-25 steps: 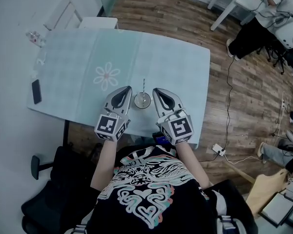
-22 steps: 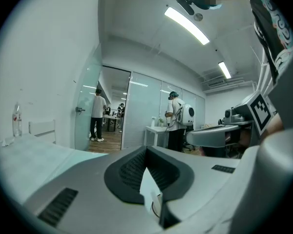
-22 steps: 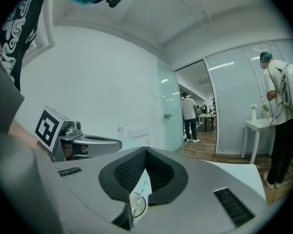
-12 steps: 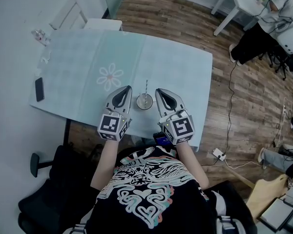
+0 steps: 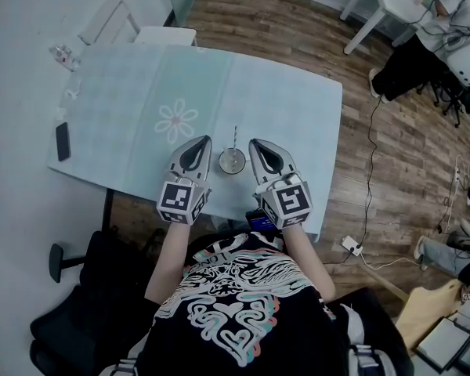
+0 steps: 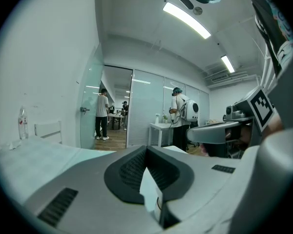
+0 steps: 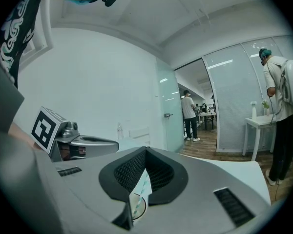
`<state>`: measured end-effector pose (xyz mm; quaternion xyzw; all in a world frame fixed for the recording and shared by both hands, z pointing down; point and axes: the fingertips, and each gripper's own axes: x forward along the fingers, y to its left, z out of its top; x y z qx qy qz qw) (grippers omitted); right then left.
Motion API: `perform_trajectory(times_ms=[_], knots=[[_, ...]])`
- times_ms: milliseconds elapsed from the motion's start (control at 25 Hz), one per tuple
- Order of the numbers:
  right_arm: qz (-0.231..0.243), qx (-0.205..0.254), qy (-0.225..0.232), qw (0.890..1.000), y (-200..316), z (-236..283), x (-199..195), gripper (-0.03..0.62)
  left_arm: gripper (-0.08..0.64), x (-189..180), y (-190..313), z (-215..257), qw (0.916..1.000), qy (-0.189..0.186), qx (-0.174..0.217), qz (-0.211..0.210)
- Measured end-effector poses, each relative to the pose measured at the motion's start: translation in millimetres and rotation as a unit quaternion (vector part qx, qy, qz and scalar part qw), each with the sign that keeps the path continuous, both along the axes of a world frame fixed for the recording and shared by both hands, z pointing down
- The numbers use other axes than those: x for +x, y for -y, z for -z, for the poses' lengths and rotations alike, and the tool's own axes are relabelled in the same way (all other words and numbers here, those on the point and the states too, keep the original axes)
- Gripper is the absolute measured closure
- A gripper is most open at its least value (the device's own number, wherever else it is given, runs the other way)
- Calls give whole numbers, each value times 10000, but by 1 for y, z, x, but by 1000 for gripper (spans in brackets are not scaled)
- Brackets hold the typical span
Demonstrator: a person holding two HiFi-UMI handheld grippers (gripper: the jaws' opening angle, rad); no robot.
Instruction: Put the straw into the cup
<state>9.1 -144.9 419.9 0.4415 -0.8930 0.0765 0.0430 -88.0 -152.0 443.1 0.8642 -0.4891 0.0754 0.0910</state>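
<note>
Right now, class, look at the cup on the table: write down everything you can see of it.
The cup is small and round, pale and perhaps clear, seen from above as a circle with a bright rim. It stands upright on the pale green table, near the person's edge, between the left gripper and the right gripper, neither plainly touching it. A thin straw runs from its far rim; whether it sits inside the cup cannot be told.
</note>
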Motion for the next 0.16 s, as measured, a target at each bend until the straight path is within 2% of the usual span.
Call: perform_trajectory(times_ms=[160], knots=[[0, -6, 4, 10000, 4, -1, -1, 604, 548, 0, 3, -1, 10000, 5, -19, -12]])
